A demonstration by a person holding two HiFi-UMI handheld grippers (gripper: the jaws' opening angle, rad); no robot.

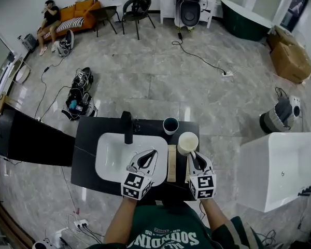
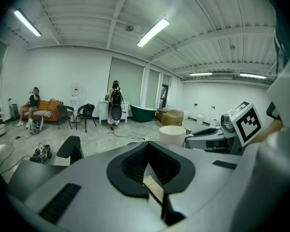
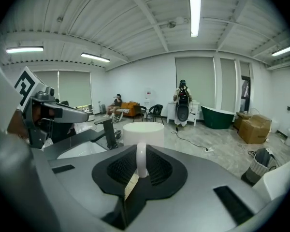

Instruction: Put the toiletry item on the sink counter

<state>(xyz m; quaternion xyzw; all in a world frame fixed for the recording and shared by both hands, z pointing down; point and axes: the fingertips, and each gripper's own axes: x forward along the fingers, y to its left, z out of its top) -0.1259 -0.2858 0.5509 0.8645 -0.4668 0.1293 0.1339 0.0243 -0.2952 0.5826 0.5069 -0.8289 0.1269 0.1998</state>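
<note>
**Counter** [image 1: 87,139]: dark slab on a grey marble floor, holding a white basin [image 1: 110,158] with a black faucet [image 1: 127,127] at its far rim.

**Mug** [image 1: 187,142]: cream, upright, open mouth up, over the counter's right part, right of the basin. Whether its base touched the counter could not be told.

**Right gripper** [image 1: 193,158]: jaws pinched on the mug's handle, seen plainly in the right gripper view; the mug's body stood just beyond the jaw tips.

**Left gripper** [image 1: 144,158]: over the basin's near right part, jaws pressed together with nothing between them.

**Cup** [image 1: 171,125]: dark, upright, on the counter beyond the mug and right of the faucet, apart from both.

**Strip** [image 1: 171,164]: pale, flat, lying on the counter between the basin and the right gripper.

**Tub** [image 1: 280,165]: white, on the floor right of the counter.

**Sofa** [image 1: 82,10]: orange, by the far wall, a person [image 1: 47,21] seated at its left end.
</note>
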